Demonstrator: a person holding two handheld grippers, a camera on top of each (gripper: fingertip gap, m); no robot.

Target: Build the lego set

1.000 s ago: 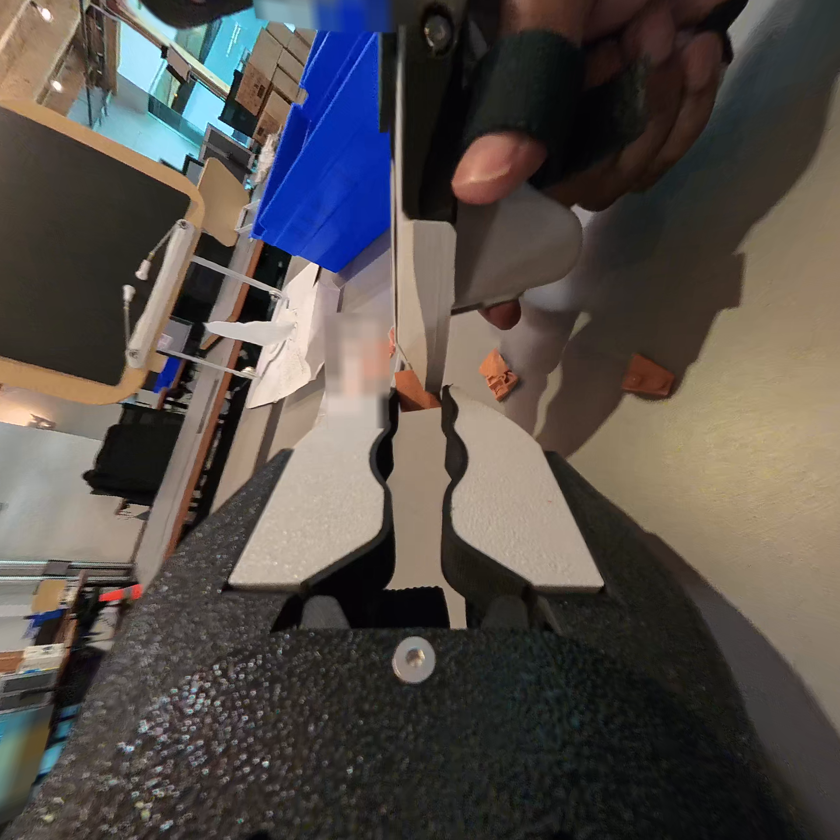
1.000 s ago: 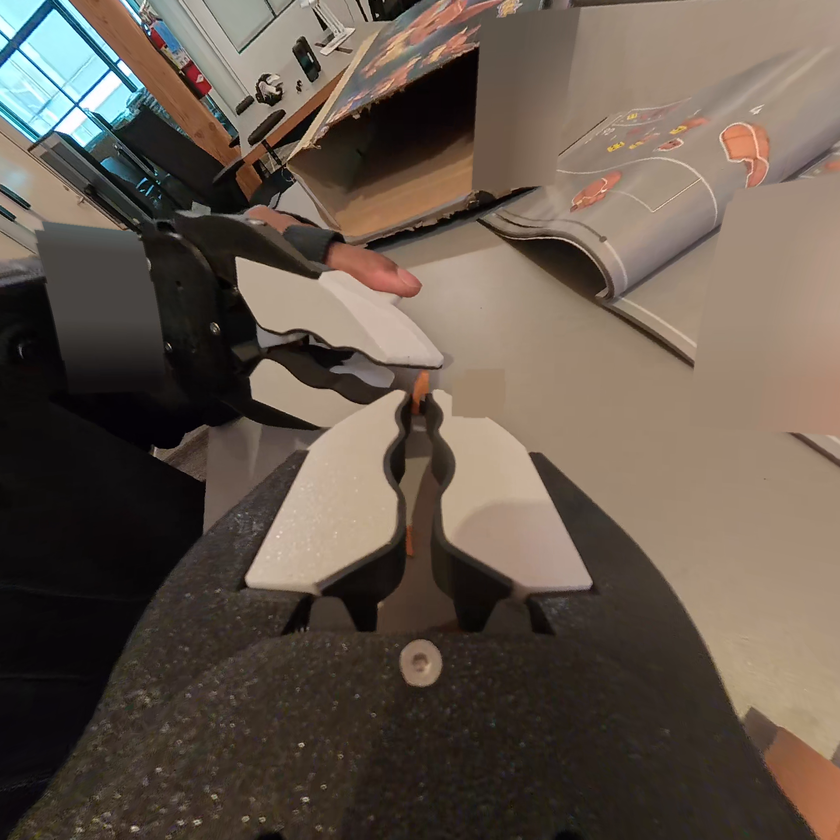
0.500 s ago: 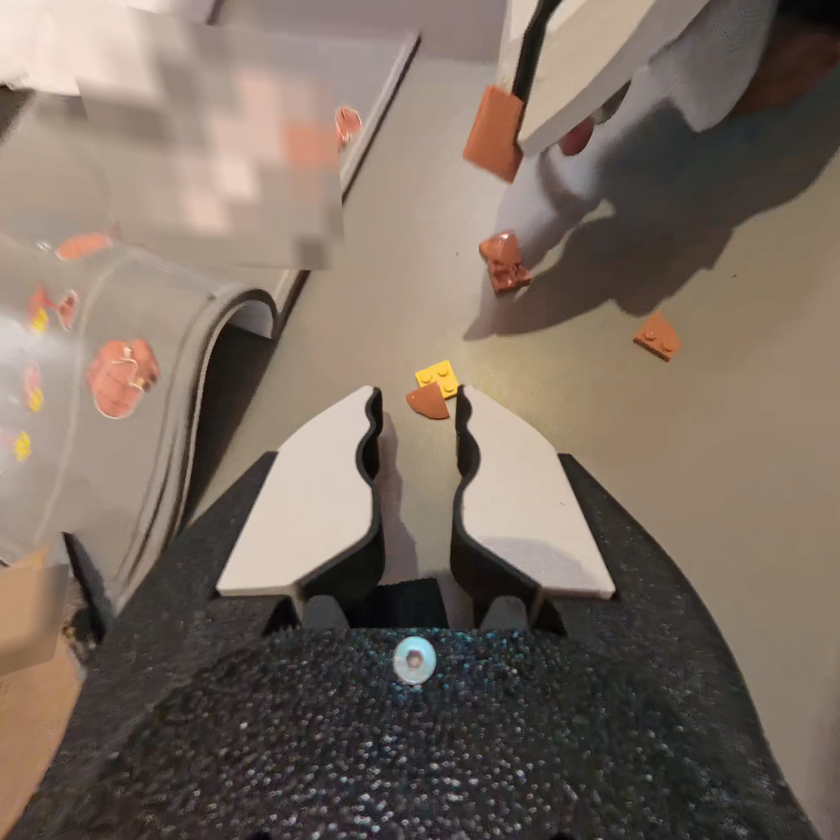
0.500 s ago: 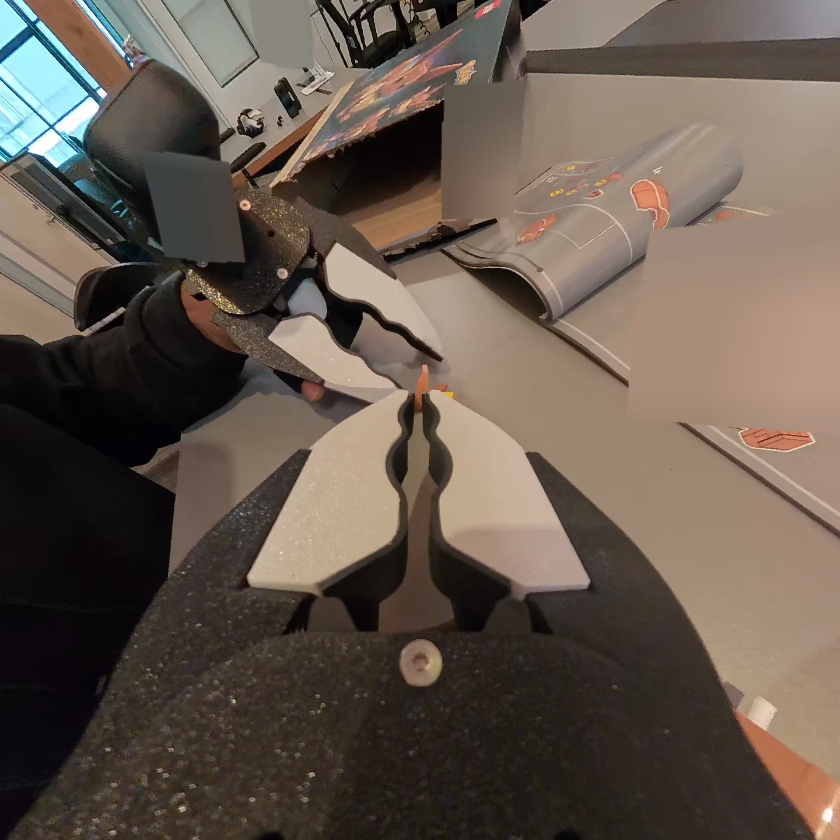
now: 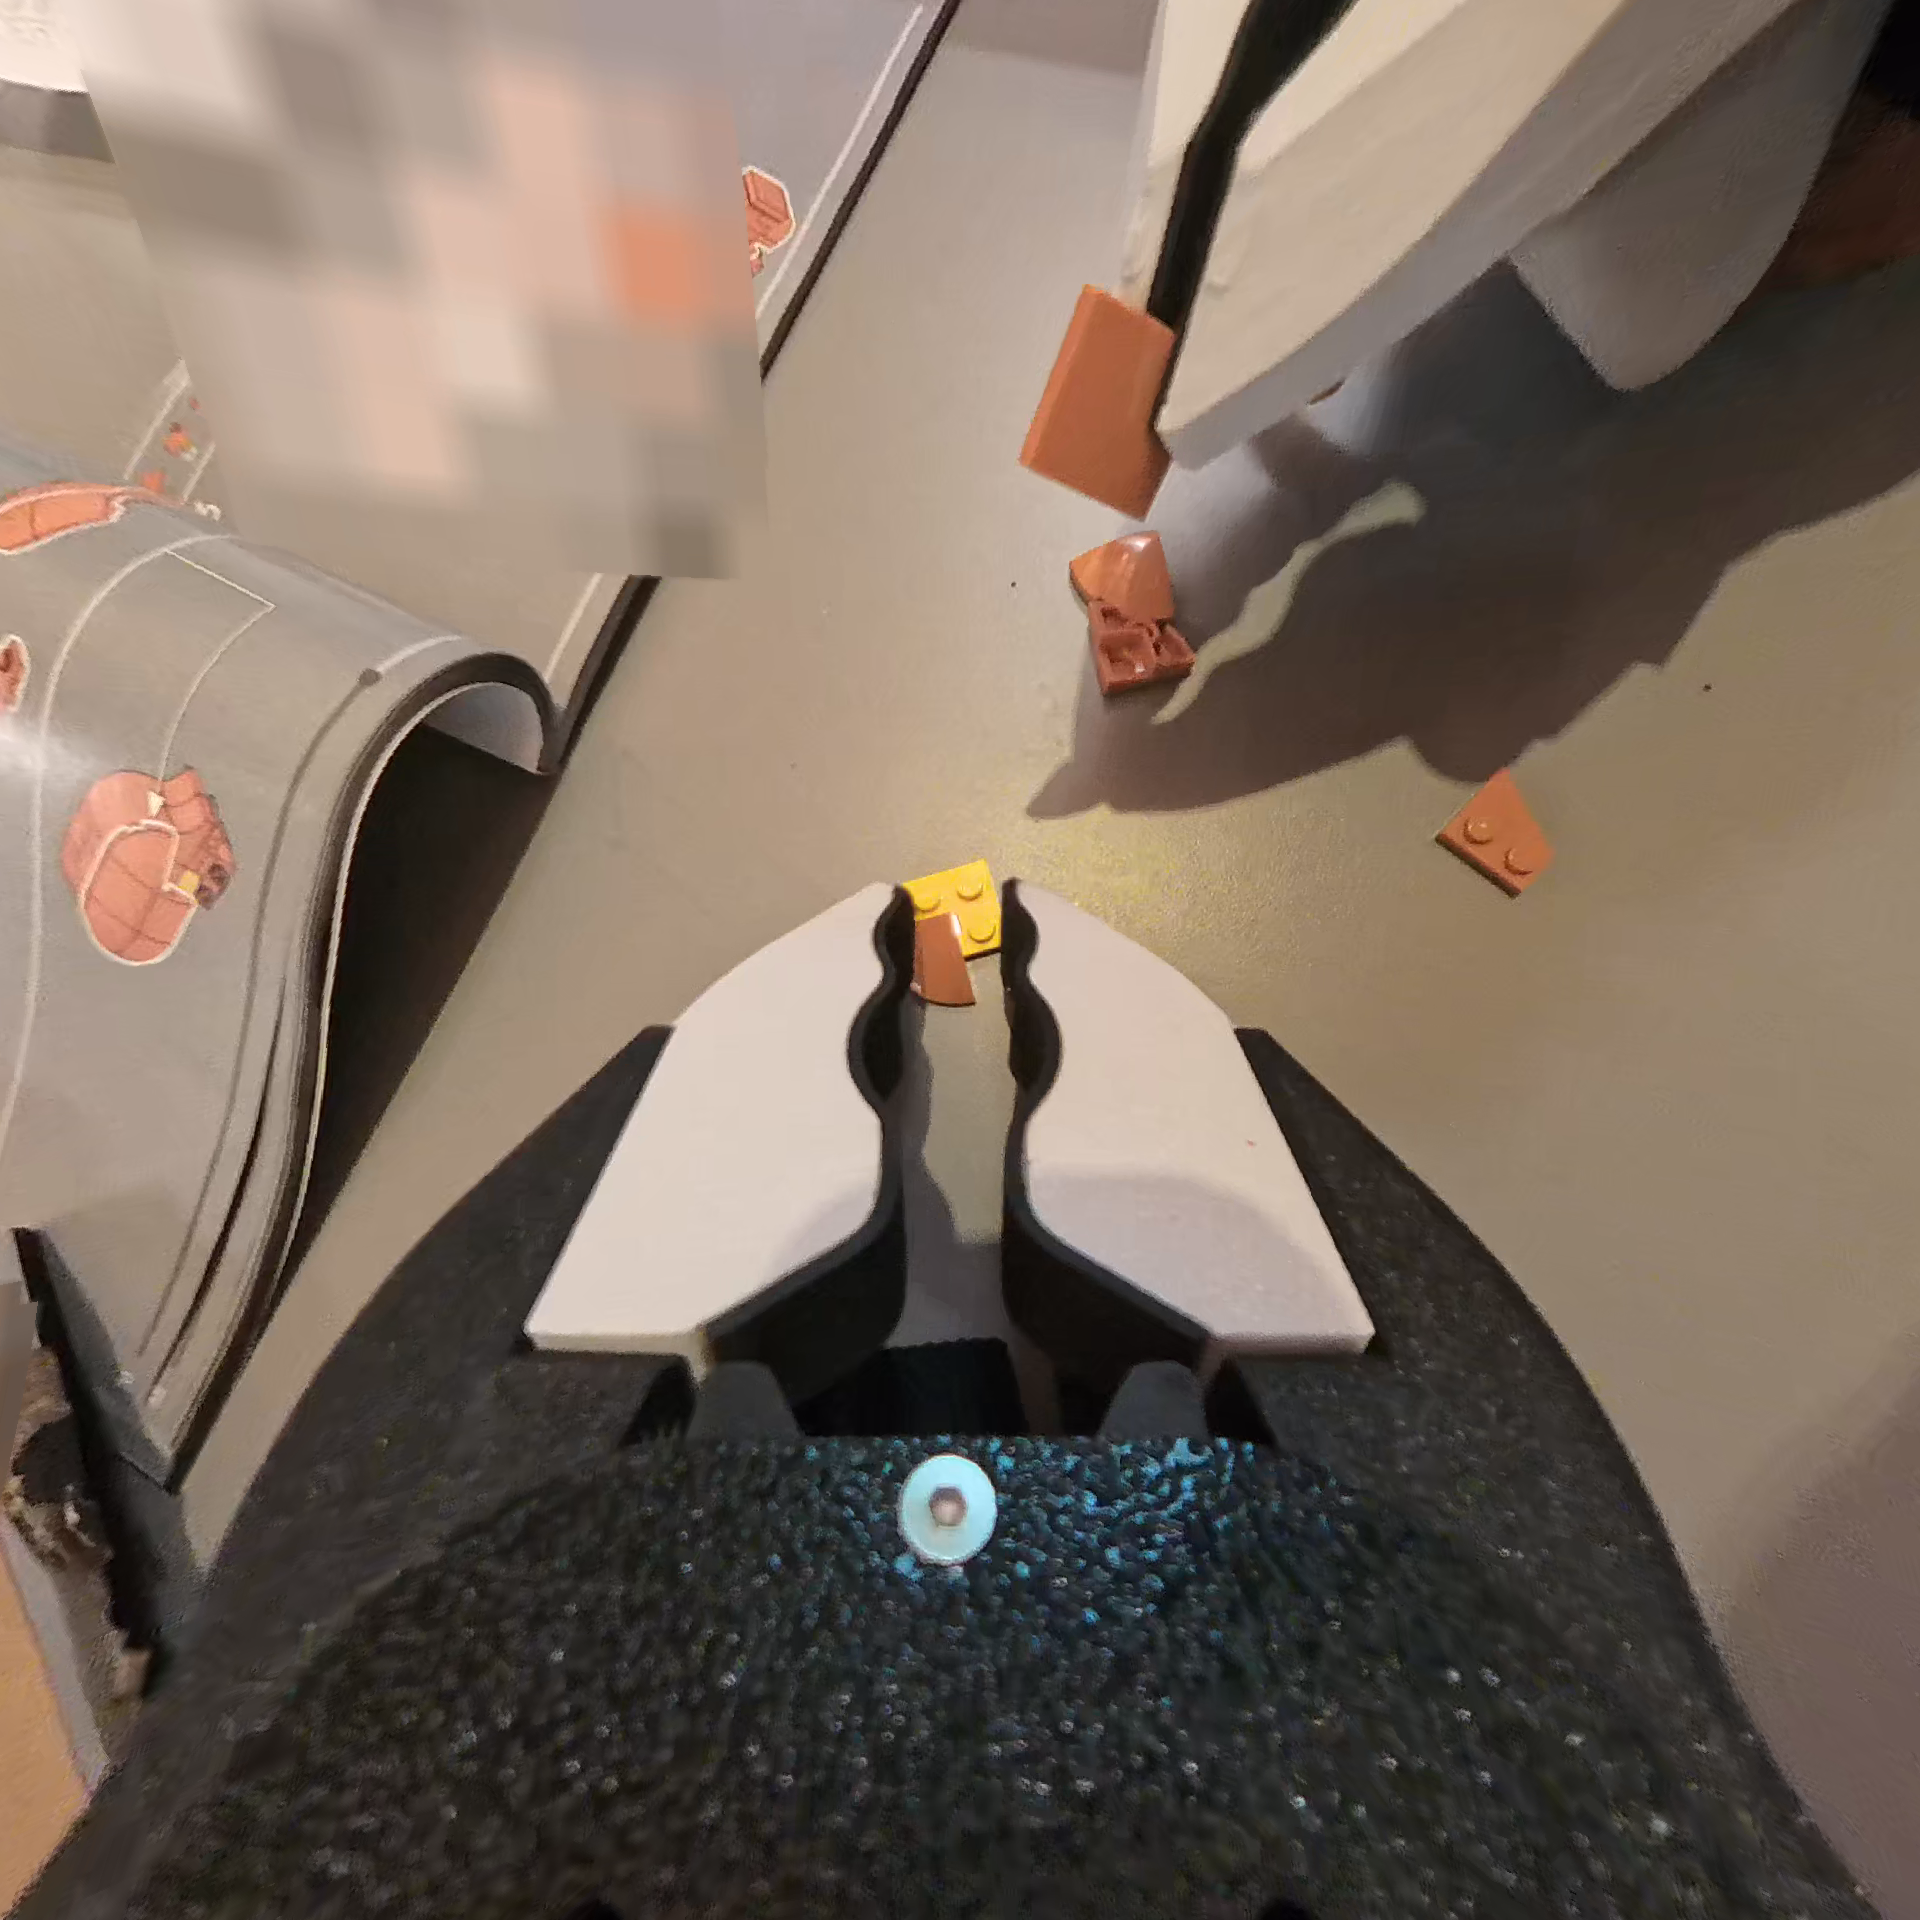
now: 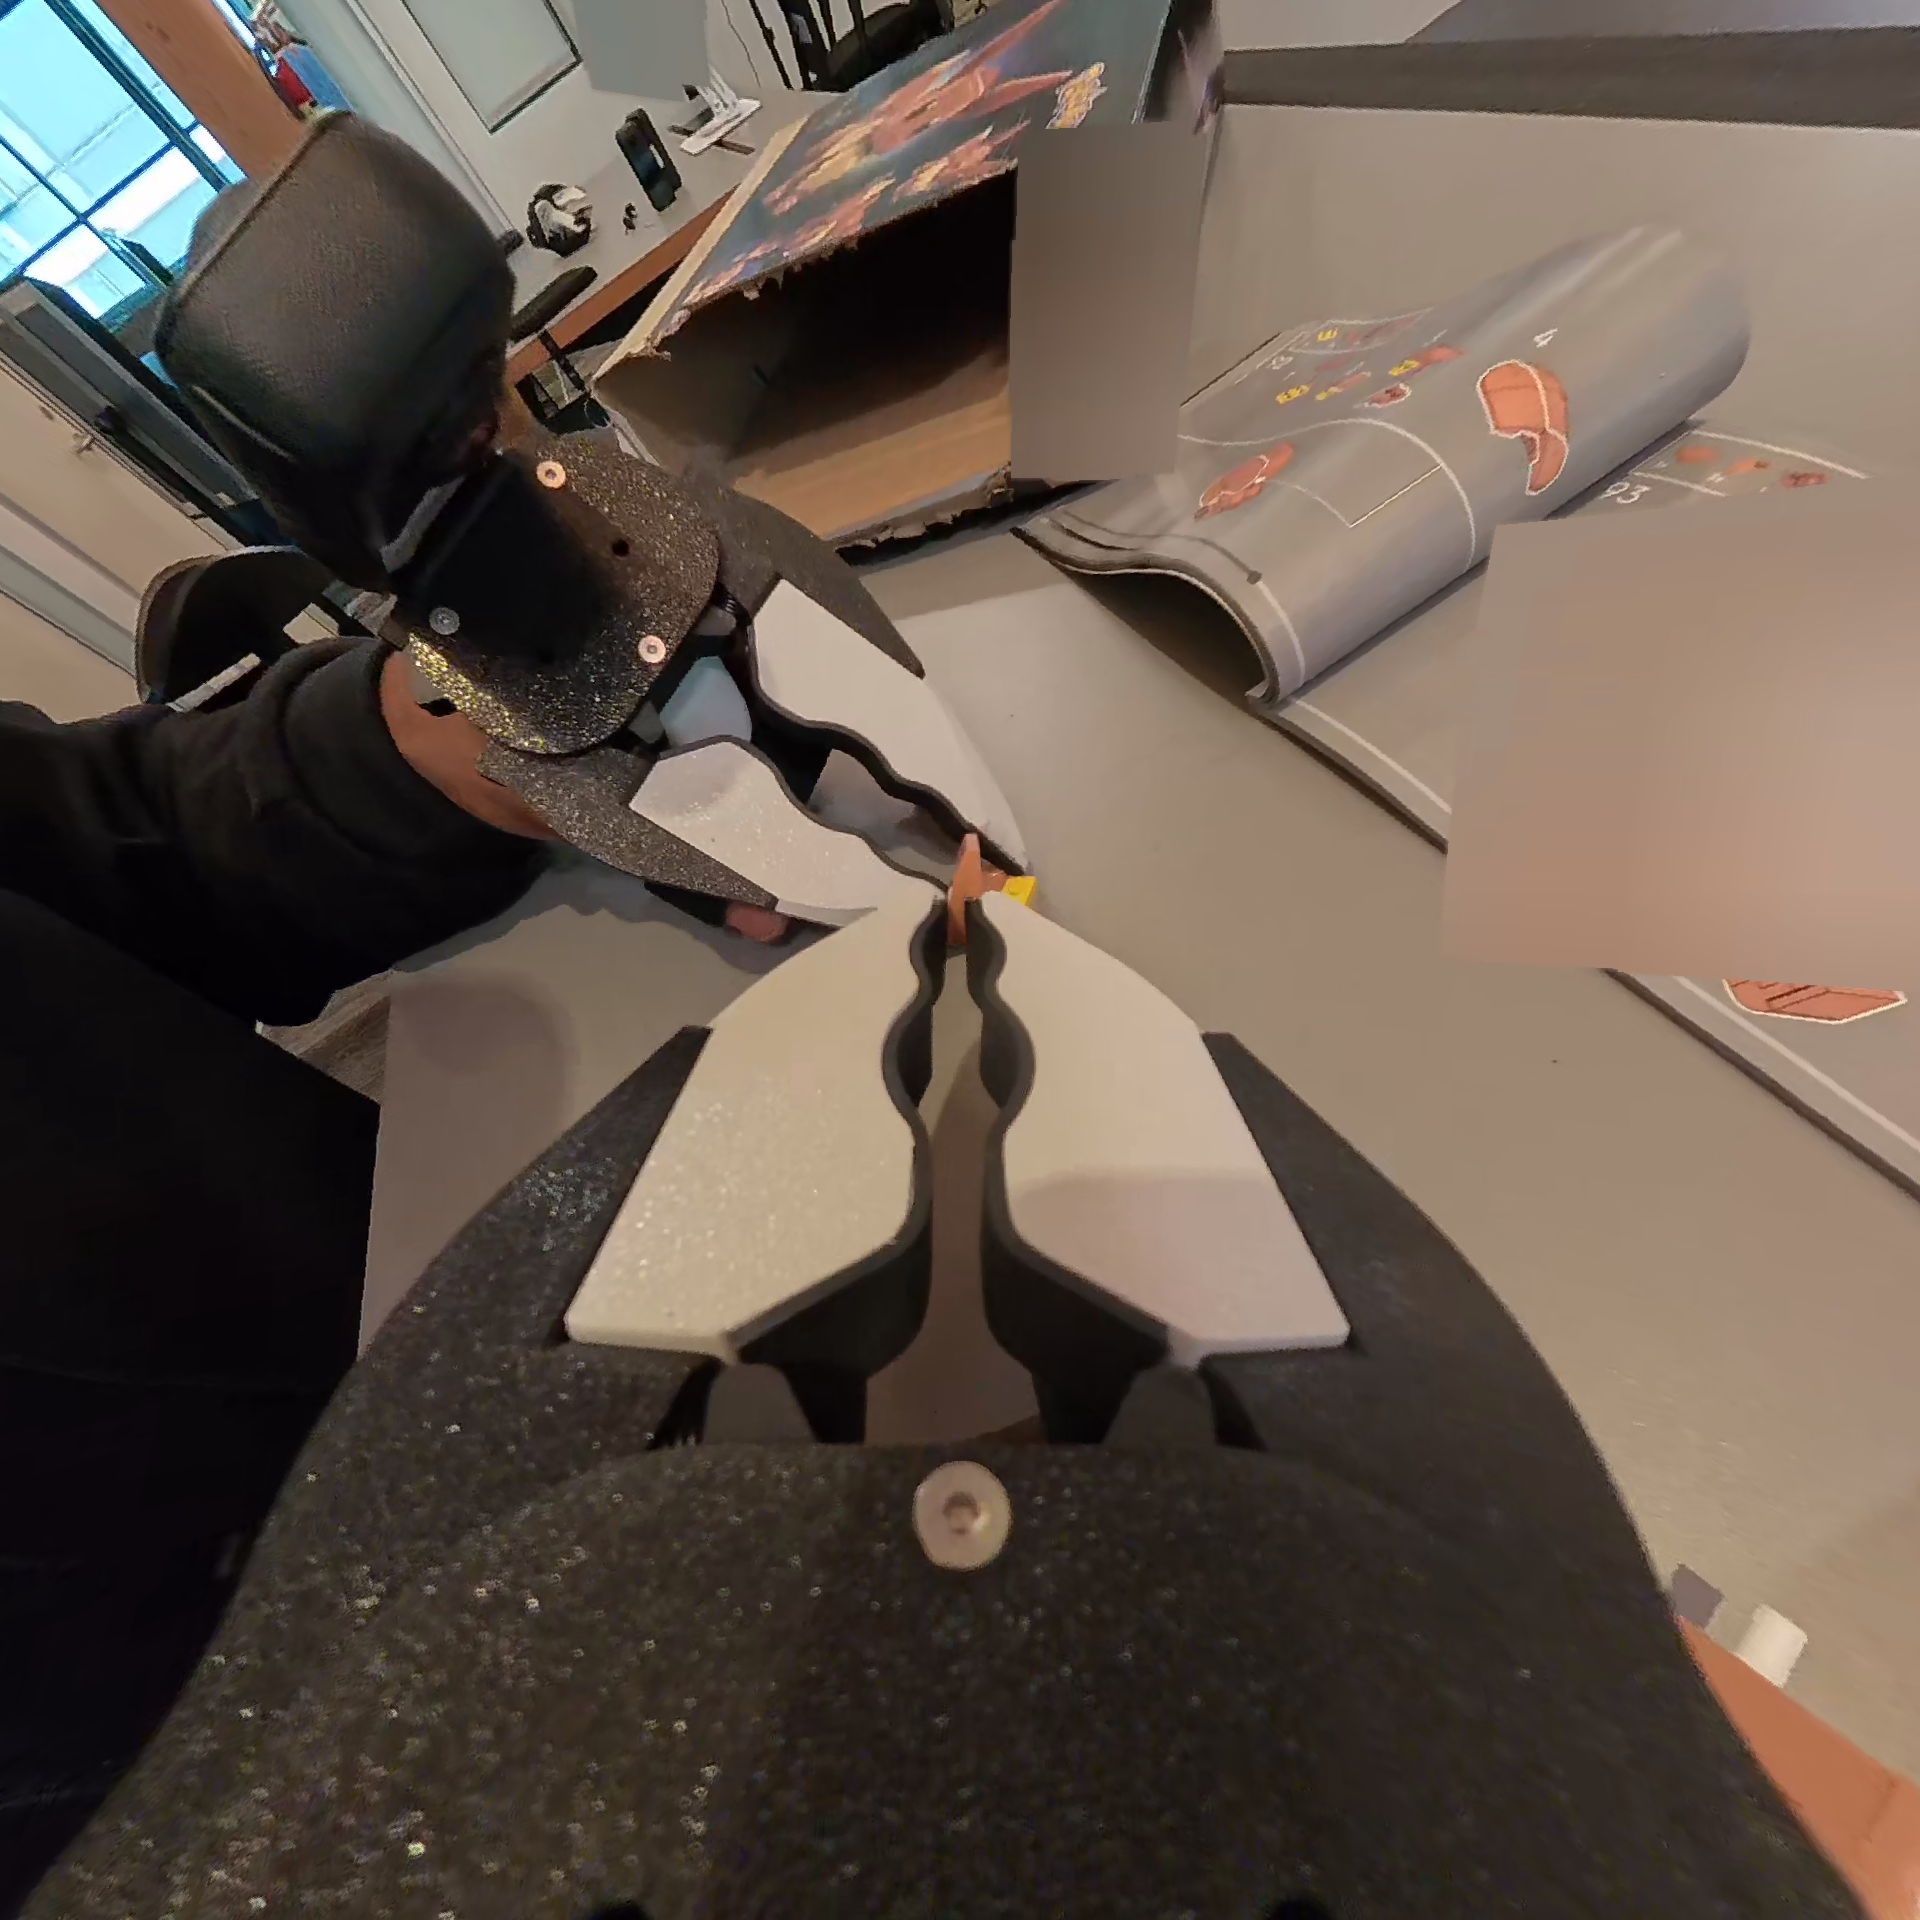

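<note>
Orange tile (image 5: 1099, 400) hangs long-axis down, clamped in right tool (image 6: 961, 914); left tool (image 5: 954, 930) apart around yellow plate (image 5: 961, 902).

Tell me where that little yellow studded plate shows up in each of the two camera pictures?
Left wrist view: the yellow plate lies on the grey table just above centre, between the left gripper fingertips, an orange curved piece overlapping it.
Right wrist view: only a yellow corner shows near centre, behind the right gripper tips.
Shared landmark: the open instruction booklet.
</note>
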